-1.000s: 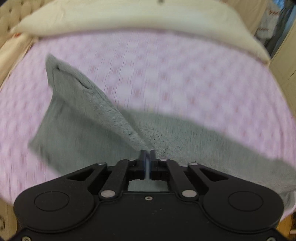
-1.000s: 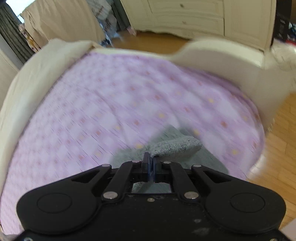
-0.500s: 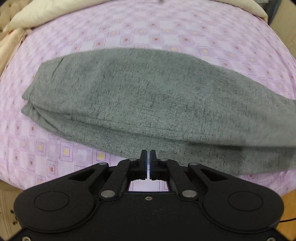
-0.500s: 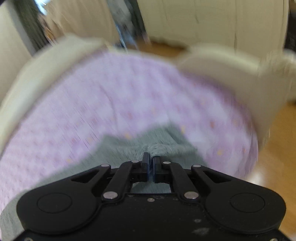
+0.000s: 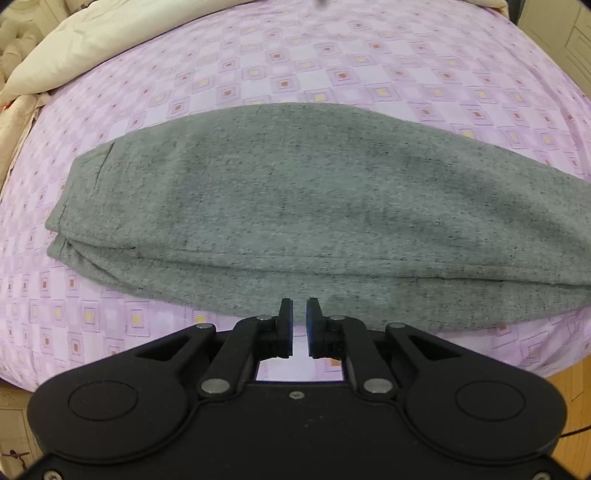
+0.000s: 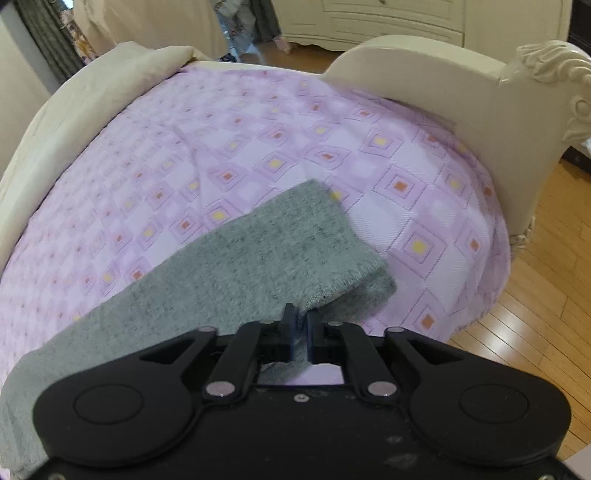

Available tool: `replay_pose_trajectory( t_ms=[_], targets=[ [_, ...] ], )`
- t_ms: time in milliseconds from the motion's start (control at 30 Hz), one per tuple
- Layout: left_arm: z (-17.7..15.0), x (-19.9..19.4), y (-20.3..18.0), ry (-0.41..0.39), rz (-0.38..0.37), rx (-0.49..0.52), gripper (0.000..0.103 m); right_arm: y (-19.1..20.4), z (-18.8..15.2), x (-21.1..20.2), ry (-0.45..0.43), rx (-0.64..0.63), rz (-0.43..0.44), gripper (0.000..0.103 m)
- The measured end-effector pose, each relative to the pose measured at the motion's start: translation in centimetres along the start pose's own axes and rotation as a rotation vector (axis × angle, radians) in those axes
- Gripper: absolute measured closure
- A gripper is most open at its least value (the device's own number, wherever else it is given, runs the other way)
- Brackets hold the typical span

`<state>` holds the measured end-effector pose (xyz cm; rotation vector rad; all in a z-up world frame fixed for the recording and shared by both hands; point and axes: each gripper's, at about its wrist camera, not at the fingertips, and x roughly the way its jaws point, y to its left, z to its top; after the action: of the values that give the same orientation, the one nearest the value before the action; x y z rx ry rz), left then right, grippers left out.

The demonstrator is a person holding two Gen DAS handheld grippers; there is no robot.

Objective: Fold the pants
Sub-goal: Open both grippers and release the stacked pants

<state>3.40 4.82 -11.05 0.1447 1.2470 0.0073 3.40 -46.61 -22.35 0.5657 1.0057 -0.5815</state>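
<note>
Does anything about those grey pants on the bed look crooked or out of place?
Mostly tidy: the grey pants lie folded lengthwise on the purple bedspread. Only the leg ends look off: the top cuff sits askew, and the lower layer pokes out beside it.

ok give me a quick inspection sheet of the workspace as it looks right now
surface: bed with a lilac checked bedspread, smooth apart from a crease or two in the right wrist view.
job's things: grey sweatpants lying lengthwise, folded leg over leg, waistband at the left, cuff end toward the footboard.
clutter: cream duvet bunched along the far edge.
grippers: left gripper slightly open, empty, just short of the pants' near edge; right gripper nearly closed, with the cuff's near corner between its fingers.
cables: nothing seen.
surroundings: carved cream footboard, wood floor, cream drawers, curtain.
</note>
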Motion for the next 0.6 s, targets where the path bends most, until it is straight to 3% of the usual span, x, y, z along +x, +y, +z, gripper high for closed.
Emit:
replay_pose_trajectory(
  t_ms=[33, 67, 133, 233, 333, 400, 600],
  targets=[
    [0.1, -0.1, 0.5, 0.005, 0.007, -0.009, 0.085, -0.2, 0.0, 0.5, 0.032, 0.021, -0.027, 0.076],
    [0.2, -0.2, 0.9, 0.006, 0.014, -0.017, 0.084, -0.5, 0.0, 1.0, 0.073, 0.046, -0.064, 0.076],
    [0.5, -0.3, 2.3, 0.001, 0.036, -0.038, 0.084, -0.7, -0.3, 1.0, 0.065, 0.070, -0.085, 0.076],
    [0.9, -0.4, 5.3, -0.019, 0.074, -0.084, 0.065, 1.1, -1.5, -0.5, 0.010, -0.005, -0.066, 0.076],
    [1.3, -0.1, 8.3, -0.031, 0.104, -0.105, 0.063, 4.6, -3.4, -2.1, -0.043, -0.109, -0.002, 0.075],
    [1.7, 0.4, 10.8, -0.034, 0.114, -0.113, 0.063, 7.7, -4.9, -2.8, -0.042, -0.160, 0.086, 0.074],
    [2.9, 3.4, 17.2, -0.009, 0.100, -0.119, 0.062, 18.6, -11.4, -2.4, 0.108, -0.242, 0.304, 0.073]
  ],
)
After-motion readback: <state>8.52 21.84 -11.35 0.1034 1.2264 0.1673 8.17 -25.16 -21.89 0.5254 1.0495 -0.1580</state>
